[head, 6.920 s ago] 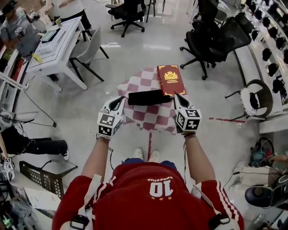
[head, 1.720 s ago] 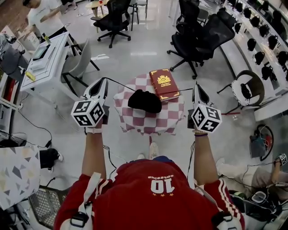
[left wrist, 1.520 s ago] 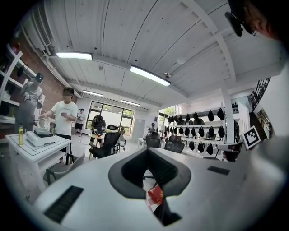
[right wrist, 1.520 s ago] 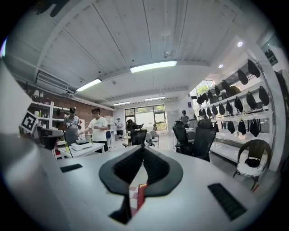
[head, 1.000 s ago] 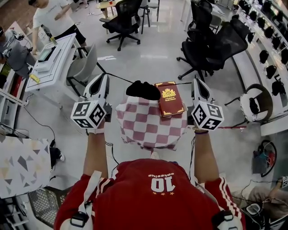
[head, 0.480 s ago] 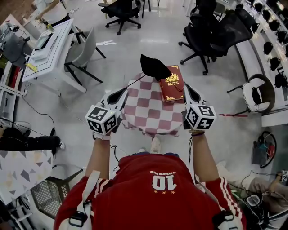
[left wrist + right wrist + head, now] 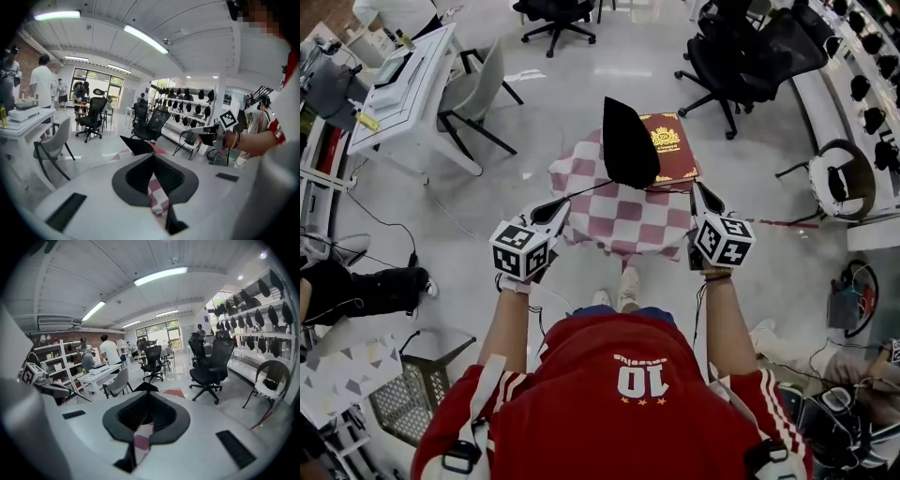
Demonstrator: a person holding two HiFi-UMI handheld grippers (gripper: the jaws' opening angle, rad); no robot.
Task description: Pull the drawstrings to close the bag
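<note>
While both have come down nearer the person than a second ago, left tool [image 7: 563,202] and right tool [image 7: 695,187] stay pinched together, each on a drawstring [image 7: 591,189]. Black bag [image 7: 628,142], cinched now, hangs above checkered desk [image 7: 619,220] far side, overlapping red book [image 7: 675,145].

Below you: a small table [image 7: 623,223] under a red-and-white checked cloth. A red book [image 7: 677,150] with a gold crest lies at its far right corner. To your left, a white desk [image 7: 398,89] with a grey chair [image 7: 478,94] beside it. Ahead and right, black office chairs [image 7: 736,66]. A mesh crate [image 7: 411,396] sits on the floor, near left. Wall racks [image 7: 262,310] hold dark caps.
</note>
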